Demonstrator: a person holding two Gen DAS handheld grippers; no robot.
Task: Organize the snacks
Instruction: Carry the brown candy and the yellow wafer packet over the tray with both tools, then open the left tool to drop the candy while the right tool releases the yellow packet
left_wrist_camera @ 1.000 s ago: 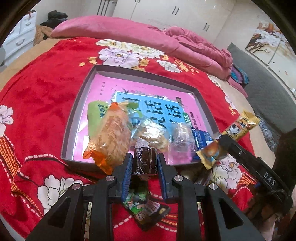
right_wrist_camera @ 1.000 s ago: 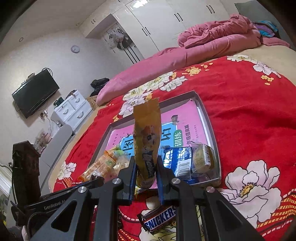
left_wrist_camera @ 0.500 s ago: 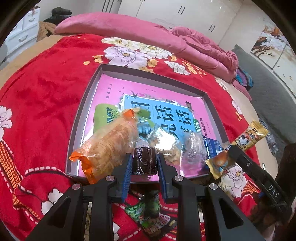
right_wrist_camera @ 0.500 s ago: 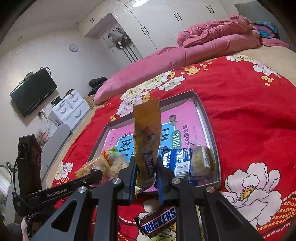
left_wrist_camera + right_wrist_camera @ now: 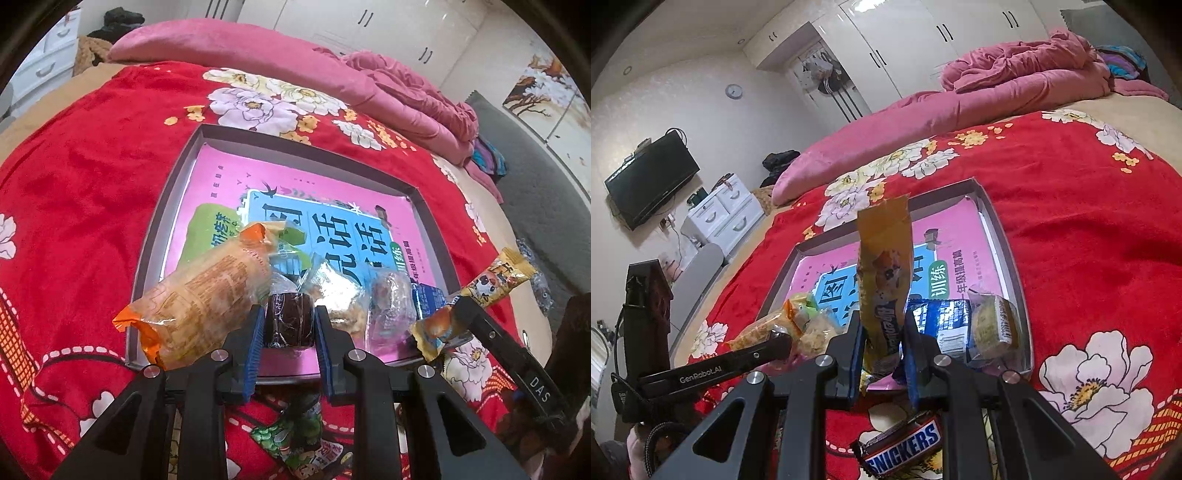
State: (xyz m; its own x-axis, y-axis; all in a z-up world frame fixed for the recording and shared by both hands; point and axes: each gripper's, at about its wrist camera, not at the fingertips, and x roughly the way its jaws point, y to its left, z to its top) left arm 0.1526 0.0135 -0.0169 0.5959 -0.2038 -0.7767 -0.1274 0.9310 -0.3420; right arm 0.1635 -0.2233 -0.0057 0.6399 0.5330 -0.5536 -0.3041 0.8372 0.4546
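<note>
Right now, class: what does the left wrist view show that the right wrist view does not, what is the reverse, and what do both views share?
Only the left wrist view: the left tool shut on a small dark brown snack, a green packet on the blanket below it, and a wall painting.

Only the right wrist view: a Snickers bar on the blanket, a wall television, a white drawer chest and a round clock.

Both: the grey tray holding a pink book, the orange packet inside it, and the yellow snack packet clamped in the right tool.
</note>
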